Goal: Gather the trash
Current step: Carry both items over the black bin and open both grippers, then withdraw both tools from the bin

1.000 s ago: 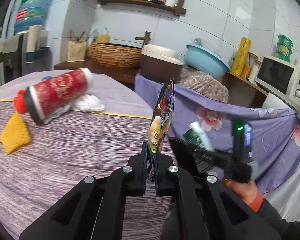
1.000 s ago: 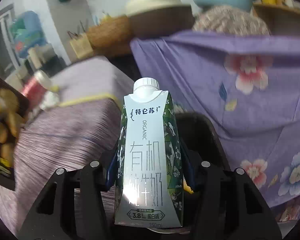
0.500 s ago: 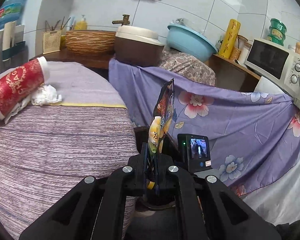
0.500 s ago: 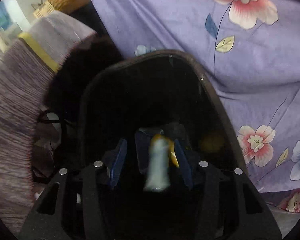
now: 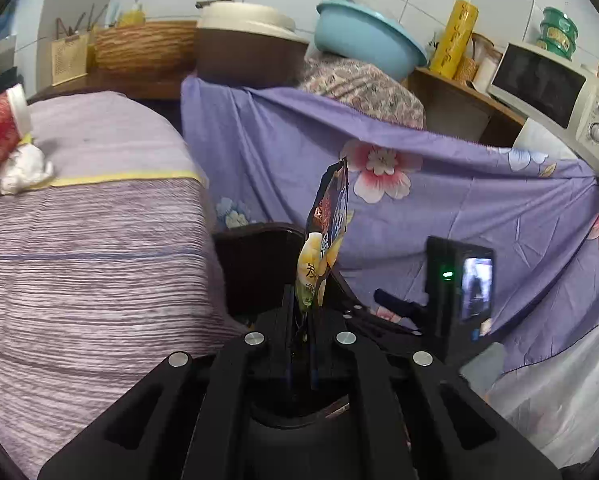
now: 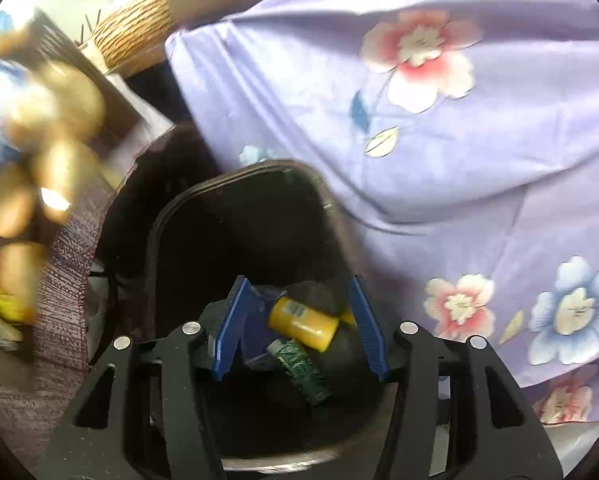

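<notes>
Left gripper (image 5: 304, 344), at lower centre of the left wrist view, is clenched on a snack wrapper (image 5: 326, 236). That wrapper stands upright from the pinched jaws, above the dark trash bin (image 5: 259, 240) whose rim shows just behind it. Right gripper (image 6: 299, 328), at lower centre of the right wrist view, is released; its blue fingers (image 6: 230, 328) stand apart with nothing clamped. Between and below them, inside the bin (image 6: 235, 196), lie a yellow can (image 6: 303, 322) and a green carton (image 6: 299, 370). Purple floral cloth (image 6: 459, 140) fills the right of that frame. At left, the wrapper (image 6: 31, 152) appears blurred.
</notes>
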Tool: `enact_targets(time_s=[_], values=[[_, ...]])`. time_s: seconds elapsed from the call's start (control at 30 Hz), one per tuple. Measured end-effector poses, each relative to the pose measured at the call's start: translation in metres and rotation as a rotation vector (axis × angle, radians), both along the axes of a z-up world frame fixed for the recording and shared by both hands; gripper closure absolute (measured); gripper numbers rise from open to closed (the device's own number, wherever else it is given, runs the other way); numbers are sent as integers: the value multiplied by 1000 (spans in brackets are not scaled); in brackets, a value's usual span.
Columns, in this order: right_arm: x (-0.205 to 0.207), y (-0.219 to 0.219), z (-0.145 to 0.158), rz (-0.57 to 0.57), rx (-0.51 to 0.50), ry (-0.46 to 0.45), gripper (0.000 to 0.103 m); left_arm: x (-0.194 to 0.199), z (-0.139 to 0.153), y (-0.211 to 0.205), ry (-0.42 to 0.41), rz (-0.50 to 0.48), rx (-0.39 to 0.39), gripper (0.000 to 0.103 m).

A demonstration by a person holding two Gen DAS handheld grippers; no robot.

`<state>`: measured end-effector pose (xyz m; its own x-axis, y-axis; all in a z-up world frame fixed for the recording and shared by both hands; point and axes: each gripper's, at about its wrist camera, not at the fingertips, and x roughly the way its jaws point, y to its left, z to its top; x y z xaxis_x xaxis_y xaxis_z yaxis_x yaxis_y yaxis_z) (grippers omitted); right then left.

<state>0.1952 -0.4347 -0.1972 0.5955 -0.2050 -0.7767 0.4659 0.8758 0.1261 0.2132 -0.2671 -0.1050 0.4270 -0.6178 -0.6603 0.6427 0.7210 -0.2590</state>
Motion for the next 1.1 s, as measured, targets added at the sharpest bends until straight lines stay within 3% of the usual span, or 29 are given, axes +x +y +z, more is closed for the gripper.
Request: enact_targets(time_s=[0.27, 0.67, 0.7, 0.77, 0.8, 0.83, 1.1], values=[[-38, -26, 22, -108, -95, -37, 49, -3, -36, -41, 28, -56, 81, 97], [-76, -59, 32, -205, -103, -67, 48, -3, -94, -88, 77, -97, 212, 95], [-77, -60, 32, -206, -104, -69, 47, -3, -95, -90, 83, -102, 214, 90], [-78, -60, 34, -210, -105, -73, 47, -3, -96, -92, 87, -103, 217, 66], [-78, -61, 35, -212, -104, -75, 45, -4, -95, -92, 78, -96, 214, 46], [-78, -61, 35, -212, -105, -76, 44, -5, -94, -90, 69, -90, 204, 36], [-83, -67, 39, -234, -117, -87, 39, -21, -69, -79, 22, -99, 140, 29]])
